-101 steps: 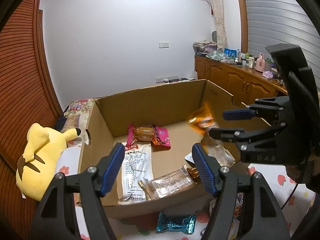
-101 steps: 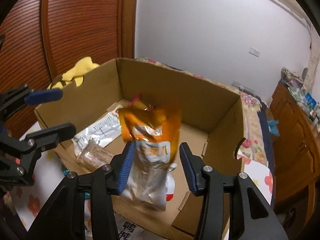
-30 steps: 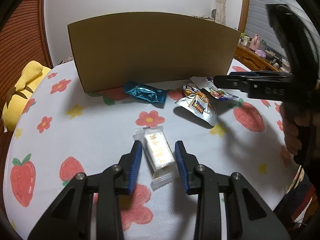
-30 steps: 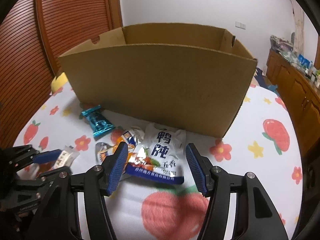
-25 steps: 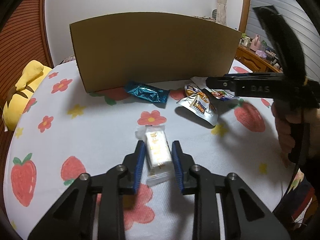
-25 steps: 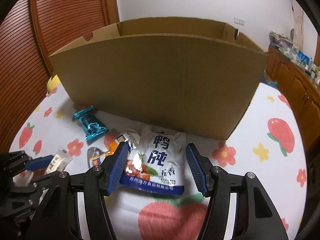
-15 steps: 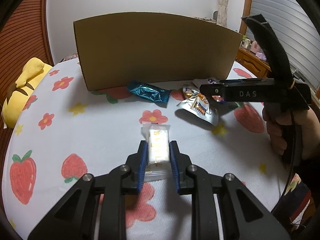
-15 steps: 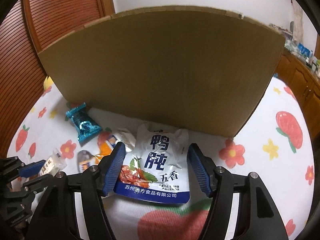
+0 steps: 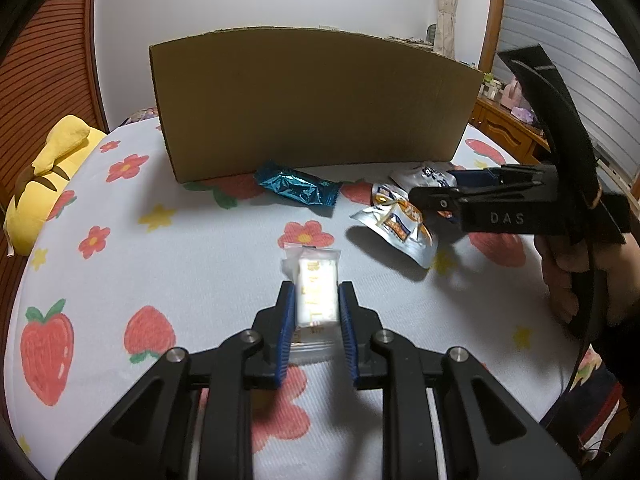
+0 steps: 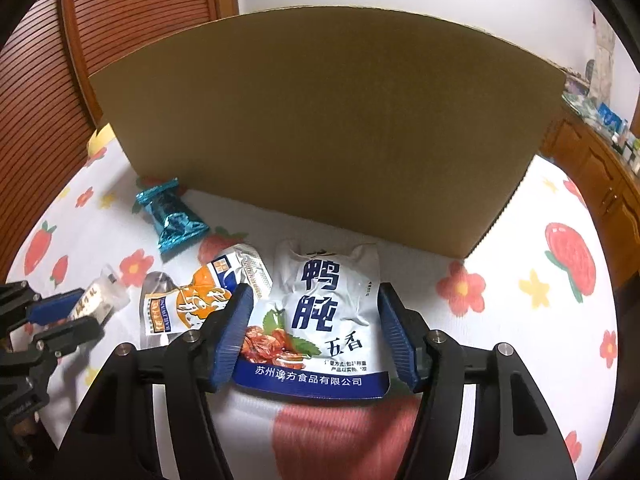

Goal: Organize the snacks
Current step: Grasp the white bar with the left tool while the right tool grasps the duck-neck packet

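On the white tablecloth printed with strawberries and flowers point(image 9: 208, 248), in front of the tall brown cardboard box point(image 9: 312, 100), the left gripper point(image 9: 316, 312) has clamped its blue pads on a small white snack bar in a clear wrapper point(image 9: 316, 292); the bar's long axis runs straight away from the gripper, toward the box, with its far end sticking out past the fingertips. The right gripper point(image 10: 316, 332) stands half open, its jaws having just narrowed a little, astride a white and blue foil pouch with large blue characters point(image 10: 328, 308) that lies flat on the cloth with its long axis pointing at the box wall; the pads do not look to be pressing it yet. A crumpled silver and orange packet point(image 10: 188, 304) lies just beside that pouch, near the right gripper's left finger, and a shiny teal foil-wrapped bar point(image 9: 298, 188) lies close to the box. The box is ahead of both grippers, so each snack probably has to rise over its near wall
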Action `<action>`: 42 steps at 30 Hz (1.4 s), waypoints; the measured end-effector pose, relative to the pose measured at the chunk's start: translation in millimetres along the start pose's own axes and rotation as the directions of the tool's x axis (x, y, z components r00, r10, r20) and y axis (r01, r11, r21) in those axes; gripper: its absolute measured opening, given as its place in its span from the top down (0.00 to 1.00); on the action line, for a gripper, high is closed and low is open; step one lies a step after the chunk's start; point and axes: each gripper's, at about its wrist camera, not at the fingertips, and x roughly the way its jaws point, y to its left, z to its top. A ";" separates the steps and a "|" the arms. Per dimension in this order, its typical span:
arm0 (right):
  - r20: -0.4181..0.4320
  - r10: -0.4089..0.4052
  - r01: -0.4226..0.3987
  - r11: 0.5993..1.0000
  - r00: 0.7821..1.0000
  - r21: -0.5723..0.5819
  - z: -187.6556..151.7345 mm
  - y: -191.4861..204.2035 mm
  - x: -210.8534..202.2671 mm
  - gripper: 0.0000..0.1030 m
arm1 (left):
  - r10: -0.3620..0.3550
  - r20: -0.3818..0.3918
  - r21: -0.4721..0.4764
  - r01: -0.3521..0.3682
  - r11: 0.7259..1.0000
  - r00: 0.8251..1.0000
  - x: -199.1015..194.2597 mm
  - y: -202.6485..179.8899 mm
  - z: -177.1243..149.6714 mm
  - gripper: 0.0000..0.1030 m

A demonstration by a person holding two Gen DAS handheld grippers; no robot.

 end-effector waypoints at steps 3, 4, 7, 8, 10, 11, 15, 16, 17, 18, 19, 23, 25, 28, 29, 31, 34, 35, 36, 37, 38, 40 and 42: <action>0.006 0.002 -0.002 1.000 1.000 0.003 -5.4 1.7 -3.6 0.38 | -0.002 0.006 -0.001 0.002 1.000 1.000 -2.1 0.1 0.2 0.80; 0.008 0.003 -0.003 1.000 1.000 0.004 -6.7 1.9 -5.0 0.38 | -0.002 0.007 -0.001 0.002 1.000 1.000 -2.9 0.3 -0.1 0.80; 0.020 0.013 -0.013 1.000 1.000 0.012 -11.3 0.8 -11.1 0.38 | -0.001 0.012 0.000 0.001 1.000 1.000 -5.1 0.3 0.0 0.80; 0.022 0.014 -0.014 1.000 1.000 0.015 -12.8 0.1 -12.6 0.38 | -0.001 0.014 0.000 0.001 1.000 1.000 -5.9 0.4 0.1 0.80; 0.031 0.020 -0.021 1.000 0.999 0.022 -16.3 -1.4 -16.7 0.38 | -0.001 0.020 -0.001 0.001 1.000 1.000 -8.0 0.4 0.3 0.80; 0.033 0.022 -0.022 0.999 0.999 0.023 -17.2 -1.1 -17.7 0.38 | -0.001 0.022 -0.002 0.001 1.000 1.000 -8.7 0.7 0.5 0.80; 0.050 0.022 -0.023 0.999 0.999 0.024 -21.3 -1.1 -23.3 0.38 | -0.001 0.030 -0.003 0.001 1.000 1.000 -12.3 0.9 0.5 0.80; 0.055 0.019 -0.020 1.000 0.998 0.021 -22.8 -0.6 -25.3 0.38 | -0.002 0.032 -0.004 0.002 1.000 0.999 -13.1 0.7 0.7 0.80; 0.058 0.019 -0.020 1.000 0.998 0.020 -24.2 0.7 -26.3 0.38 | -0.003 0.034 -0.004 0.003 1.000 0.999 -13.8 0.4 0.9 0.80; 0.063 0.021 -0.022 1.000 0.998 0.020 -25.9 1.1 -27.9 0.38 | -0.003 0.035 -0.004 0.003 1.000 0.999 -14.6 -0.1 1.4 0.80; 0.065 0.023 -0.024 0.999 0.998 0.022 -26.3 0.6 -27.3 0.38 | -0.004 0.037 -0.003 0.004 1.000 0.999 -15.3 -0.6 2.2 0.80; 0.075 0.027 -0.029 0.999 0.997 0.024 -33.0 1.6 -34.4 0.38 | -0.007 0.050 0.004 0.006 1.000 0.999 -20.1 -3.9 4.6 0.80; 0.084 0.025 -0.027 0.999 0.996 0.023 -36.7 2.6 -38.3 0.38 | -0.009 0.056 0.009 0.008 1.000 0.998 -22.8 -6.1 6.0 0.80; 0.090 0.026 -0.028 0.999 0.996 0.021 -40.9 2.6 -42.8 0.38 | -0.011 0.064 0.015 0.010 1.000 0.998 -26.3 -9.0 7.8 0.80; 0.094 0.028 -0.030 0.999 0.995 0.024 -43.1 2.3 -44.9 0.38 | -0.012 0.067 0.015 0.011 1.000 0.998 -27.3 -9.7 8.4 0.80; 0.099 0.031 -0.034 0.999 0.995 0.030 -45.6 1.8 -47.6 0.38 | -0.015 0.073 0.018 0.014 1.000 0.997 -29.6 -11.4 9.9 0.80; 0.114 0.036 -0.041 0.998 0.993 0.041 -49.6 -0.6 -55.6 0.38 | -0.017 0.084 0.024 0.015 1.000 0.996 -33.4 -13.5 13.3 0.80; 0.119 0.036 -0.041 0.998 0.992 0.041 -50.1 -0.7 -58.0 0.38 | -0.018 0.090 0.028 0.016 0.999 0.996 -35.3 -14.5 15.3 0.80; 0.124 0.036 -0.041 0.998 0.992 0.042 -50.4 -0.8 -60.4 0.38 | -0.017 0.095 0.030 0.015 0.999 0.995 -37.1 -15.1 16.8 0.80; 0.129 0.036 -0.042 0.998 0.991 0.042 -50.6 -1.0 -62.9 0.38 | -0.017 0.099 0.031 0.014 0.999 0.995 -38.4 -15.5 18.2 0.80; 0.137 0.036 -0.042 0.998 0.990 0.041 -50.5 -1.0 -66.5 0.38 | -0.018 0.104 0.032 0.015 0.999 0.994 -40.1 -15.7 20.2 0.80; 0.147 0.037 -0.043 0.998 0.989 0.038 -49.3 -0.1 -70.8 0.38 | -0.020 0.115 0.032 0.017 0.999 0.993 -44.0 -15.9 24.1 0.80; 0.157 0.034 -0.039 0.999 0.987 0.027 -48.5 1.3 -75.2 0.38 | -0.023 0.125 0.035 0.018 0.999 0.992 -48.0 -16.3 28.0 0.80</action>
